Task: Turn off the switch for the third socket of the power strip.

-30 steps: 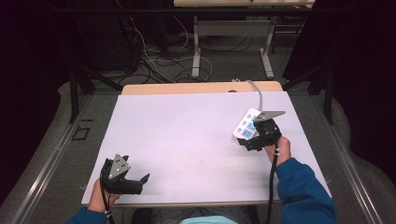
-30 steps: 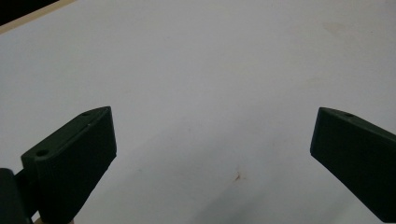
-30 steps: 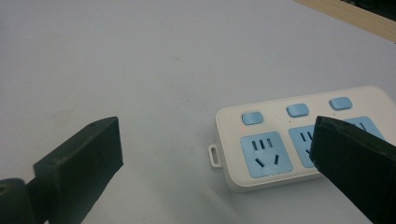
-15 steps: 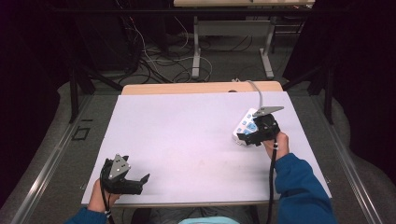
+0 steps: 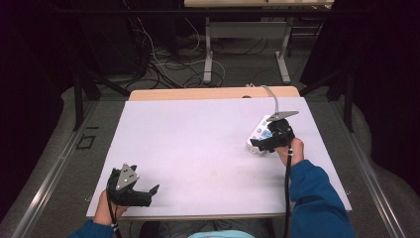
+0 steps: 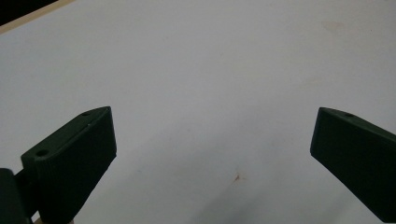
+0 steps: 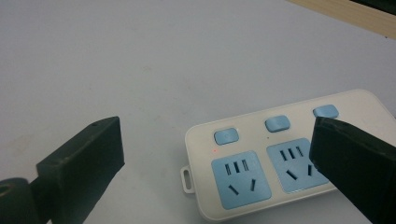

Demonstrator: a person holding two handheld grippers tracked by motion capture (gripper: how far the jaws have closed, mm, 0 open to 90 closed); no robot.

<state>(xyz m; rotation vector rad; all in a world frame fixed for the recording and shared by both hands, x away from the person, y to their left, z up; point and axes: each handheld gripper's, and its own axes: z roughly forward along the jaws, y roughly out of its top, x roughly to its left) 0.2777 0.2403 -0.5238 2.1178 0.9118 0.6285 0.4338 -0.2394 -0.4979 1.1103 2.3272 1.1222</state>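
A: Near the right edge of the bench [image 5: 198, 148], toward the far corner: a power strip [image 5: 258, 133], flat, sockets up, cable trailing off the far edge. Right gripper [image 7: 215, 154] just above it.

B: Fingers?

A: Wide apart, clamped on nothing. In the right gripper view, one finger [image 7: 81, 168] off the strip's short end over bare bench, the other [image 7: 355, 163] across the second socket. Probably lined up to take the strip by its end, or to reach a blue switch [image 7: 226, 136].

B: Any touch yet?

A: Hard to tell; hovering close, likely no contact.

B: And the left?

A: Left gripper [image 5: 130, 187] by the near left corner, well apart from the strip. Fingers [image 6: 70, 158] spread, nothing between them but bare bench. Parked out of the way, probably waiting.
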